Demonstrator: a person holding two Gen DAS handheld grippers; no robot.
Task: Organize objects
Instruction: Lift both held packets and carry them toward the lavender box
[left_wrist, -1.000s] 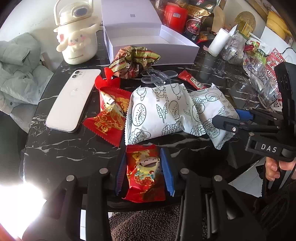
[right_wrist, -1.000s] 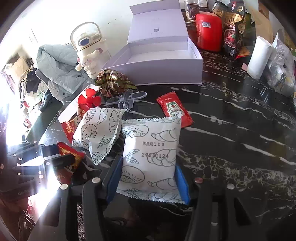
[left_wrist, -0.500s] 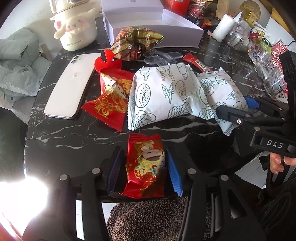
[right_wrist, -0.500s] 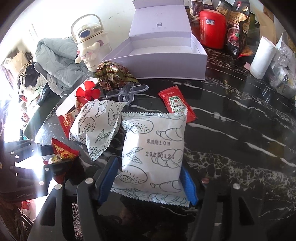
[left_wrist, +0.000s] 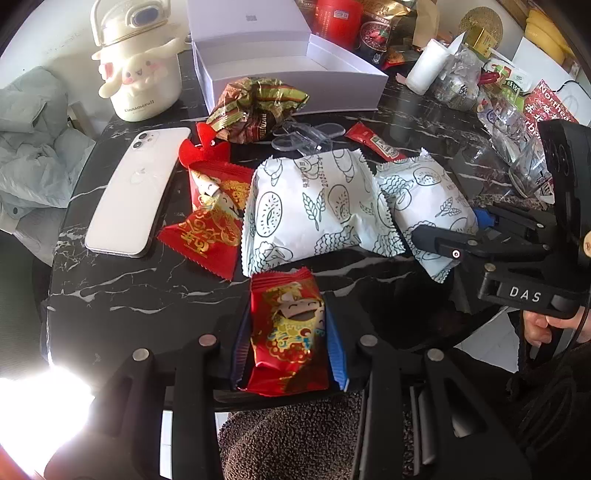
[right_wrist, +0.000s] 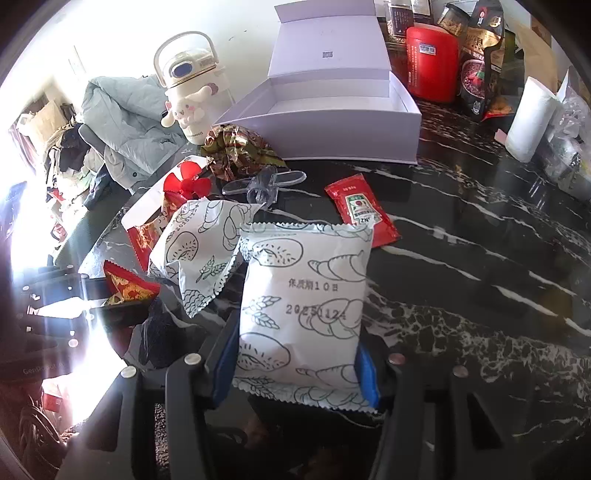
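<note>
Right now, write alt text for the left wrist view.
The left gripper is shut on a red cartoon-printed snack packet at the edge of a black marble table. Beyond lie two white bread packets, a white phone and an open white box.

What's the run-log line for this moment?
left hand-held gripper: shut on red snack packet | right hand-held gripper: shut on white pastry packet

I see hard daylight from the left blowing both views out to white at the lower-left, with glare streaks on the glossy black table (left_wrist: 122, 295). Centres stay sharp; fisheye edges curve and darken into vignette.
</note>
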